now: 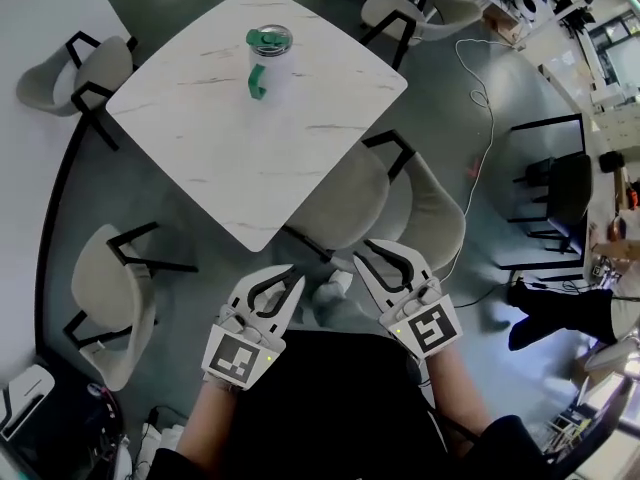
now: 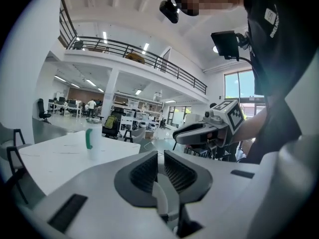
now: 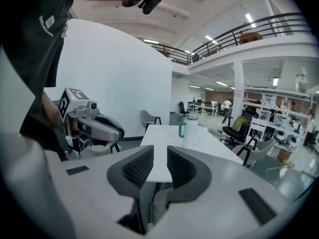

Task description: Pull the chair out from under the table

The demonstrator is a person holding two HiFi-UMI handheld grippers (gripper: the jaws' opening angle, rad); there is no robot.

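Head view: left tool point(image 1: 292, 278) shut, right tool point(image 1: 364, 253) slightly parted, both empty, pointing toward chair point(image 1: 345, 203).

Bare floor point(image 1: 478, 138) beside chair point(image 1: 425, 213), table point(image 1: 250, 138) over its seat

No word, brand or number can be read. The small white print on the person's dark shirt point(image 3: 48, 21) is too tiny and blurred to make out.
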